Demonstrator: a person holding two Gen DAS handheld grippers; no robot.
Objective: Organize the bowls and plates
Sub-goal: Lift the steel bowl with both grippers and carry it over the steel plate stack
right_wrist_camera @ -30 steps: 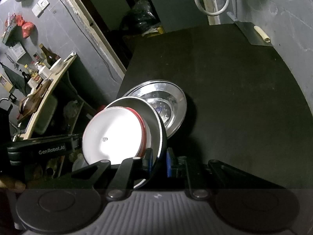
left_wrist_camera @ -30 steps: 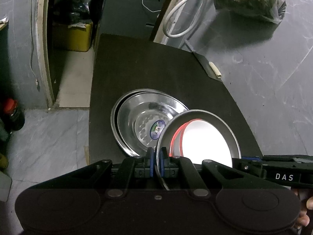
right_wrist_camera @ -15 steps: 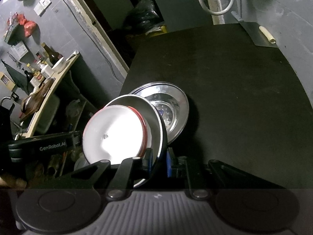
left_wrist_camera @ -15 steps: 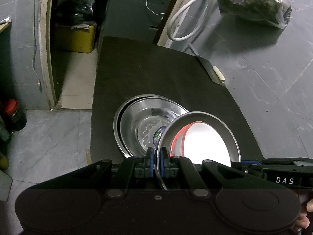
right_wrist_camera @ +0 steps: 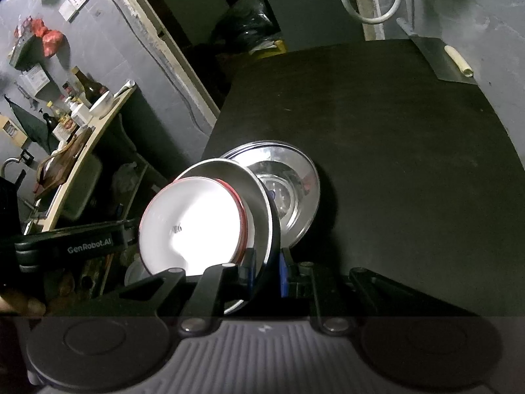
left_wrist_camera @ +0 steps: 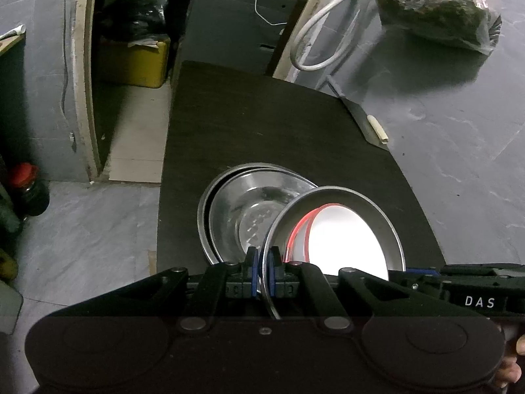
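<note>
- The counter [left_wrist_camera: 262,124] is a dark, matte slab with a curved right edge, running away toward twelve o'clock in both wrist views.
- On it, near its left edge, lie nested steel plates [left_wrist_camera: 249,203], round, shiny and shallow, flat with the hollow side up.
- A steel bowl [left_wrist_camera: 374,210] is held above their near side, round and thin-rimmed, tipped up on edge; its opening faces three o'clock in the left wrist view.
- Inside it sits a white bowl [right_wrist_camera: 193,223] with a red rim, glossy and glaring under the light.
- The left hand-held gripper [left_wrist_camera: 265,271] is pressed together on the steel bowl's rim, blue pads either side.
- The right hand-held gripper [right_wrist_camera: 266,271] pinches the same bowl's rim at the opposite side.
- A pale cylindrical handle [right_wrist_camera: 457,60] lies at the counter's far right corner on a flat metal blade.
</note>
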